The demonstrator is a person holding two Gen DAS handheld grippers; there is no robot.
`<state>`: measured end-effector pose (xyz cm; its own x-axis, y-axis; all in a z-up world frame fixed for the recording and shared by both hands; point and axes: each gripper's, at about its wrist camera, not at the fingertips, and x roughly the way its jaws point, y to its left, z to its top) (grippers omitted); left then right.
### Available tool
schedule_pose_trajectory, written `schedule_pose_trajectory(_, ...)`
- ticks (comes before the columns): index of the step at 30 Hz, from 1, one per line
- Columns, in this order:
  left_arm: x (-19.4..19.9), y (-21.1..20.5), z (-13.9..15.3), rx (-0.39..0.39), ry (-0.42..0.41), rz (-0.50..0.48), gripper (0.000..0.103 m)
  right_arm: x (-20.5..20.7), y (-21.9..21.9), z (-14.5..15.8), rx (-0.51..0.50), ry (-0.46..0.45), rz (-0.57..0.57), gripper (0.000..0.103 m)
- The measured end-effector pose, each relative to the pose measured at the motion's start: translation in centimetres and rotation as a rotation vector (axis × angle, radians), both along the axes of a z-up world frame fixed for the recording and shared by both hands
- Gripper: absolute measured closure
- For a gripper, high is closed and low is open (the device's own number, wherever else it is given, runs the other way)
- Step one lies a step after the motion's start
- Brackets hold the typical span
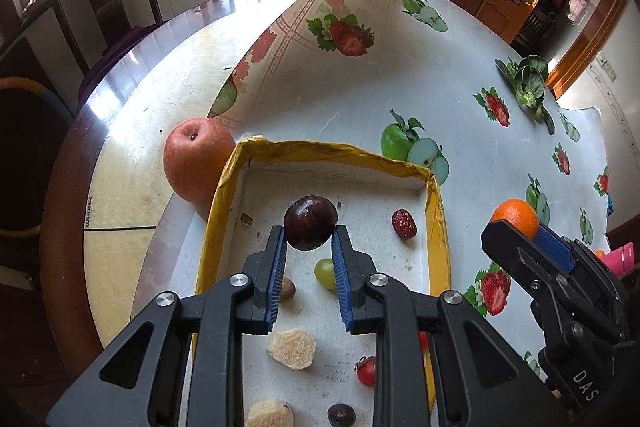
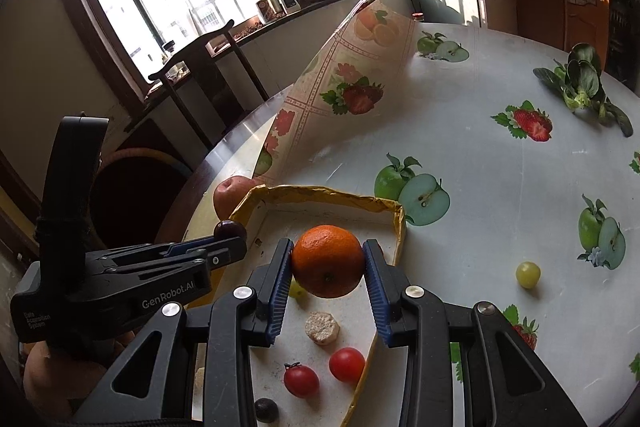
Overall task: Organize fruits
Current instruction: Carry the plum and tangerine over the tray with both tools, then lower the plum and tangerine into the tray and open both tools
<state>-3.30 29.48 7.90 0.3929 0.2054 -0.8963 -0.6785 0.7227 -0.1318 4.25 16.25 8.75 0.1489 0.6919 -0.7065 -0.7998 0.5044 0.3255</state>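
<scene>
- Your left gripper (image 1: 309,233) is clamped on the round dark purple plum (image 1: 310,228), held at the very fingertips above the shallow yellow-rimmed cardboard tray (image 1: 332,150). Contact is thin, so a wrist roll could squirt the plum out.
- Your right gripper (image 2: 327,261) is gripping the round orange tangerine (image 2: 327,261) over the tray's near-right corner. It bulges past the pads; it may slip.
- Below both: a green grape (image 1: 325,273), red cherry tomatoes (image 2: 301,380) and a wrinkled red date (image 1: 404,224). A drop could scatter them.
- The two grippers sit near each other, so watch for a clash.
- The loose yellow-green grape (image 2: 527,274) right of your right gripper could roll.
</scene>
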Motion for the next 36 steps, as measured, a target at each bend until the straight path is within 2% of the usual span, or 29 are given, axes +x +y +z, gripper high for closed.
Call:
schedule_pose_trajectory(5,1.5,0.9,-1.5,-0.021,0.024,0.007,0.082,1.4,2.4,-0.9,-0.035,-0.001,0.020,0.067)
schedule_pose_trajectory(13,2.4,1.9,-4.9,-0.061,0.070,0.020,0.083,0.9,3.9,-5.8,-0.124,0.042,0.056,0.067)
schedule_pose_trajectory(18,2.8,2.1,-6.1,-0.065,0.087,0.020,0.082,0.6,3.9,-7.4,-0.147,0.055,0.066,0.067)
schedule_pose_trajectory(36,3.9,1.9,-7.6,-0.077,0.120,0.011,0.082,0.8,4.4,-8.4,-0.168,0.048,0.082,0.067)
